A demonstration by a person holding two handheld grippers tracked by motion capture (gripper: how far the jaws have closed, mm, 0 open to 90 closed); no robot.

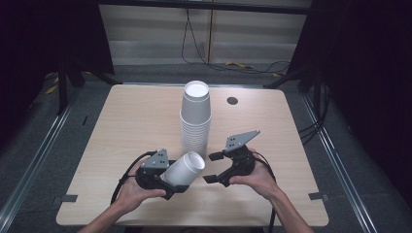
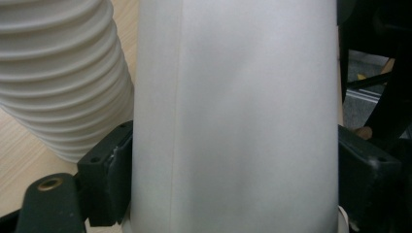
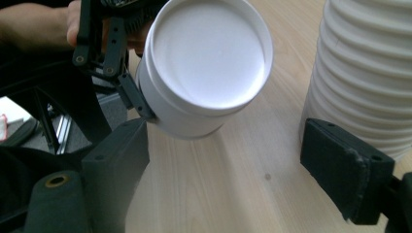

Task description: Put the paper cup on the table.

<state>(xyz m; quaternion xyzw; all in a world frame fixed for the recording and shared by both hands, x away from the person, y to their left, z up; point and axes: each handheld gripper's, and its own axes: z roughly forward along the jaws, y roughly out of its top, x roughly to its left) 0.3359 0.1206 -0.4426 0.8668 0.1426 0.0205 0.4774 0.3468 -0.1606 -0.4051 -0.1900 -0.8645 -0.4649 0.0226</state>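
A white paper cup (image 1: pixel 184 167) lies tilted above the table, its round end toward the upper right. My left gripper (image 1: pixel 175 182) is shut on its side wall. In the left gripper view the cup (image 2: pixel 233 116) stands between both black pads (image 2: pixel 109 170), which press on it. My right gripper (image 1: pixel 212 167) is open just right of the cup, with nothing between its jaws. In the right gripper view the cup's round end (image 3: pixel 209 53) faces me above the open pads (image 3: pixel 347 165). A tall upside-down stack of white cups (image 1: pixel 196 119) stands behind both grippers.
The light wooden table (image 1: pixel 126 121) has a small dark round hole (image 1: pixel 232 100) at the back right. The stack (image 3: pixel 369 73) is close to my right gripper's right pad. Dark floor, rails and cables surround the table.
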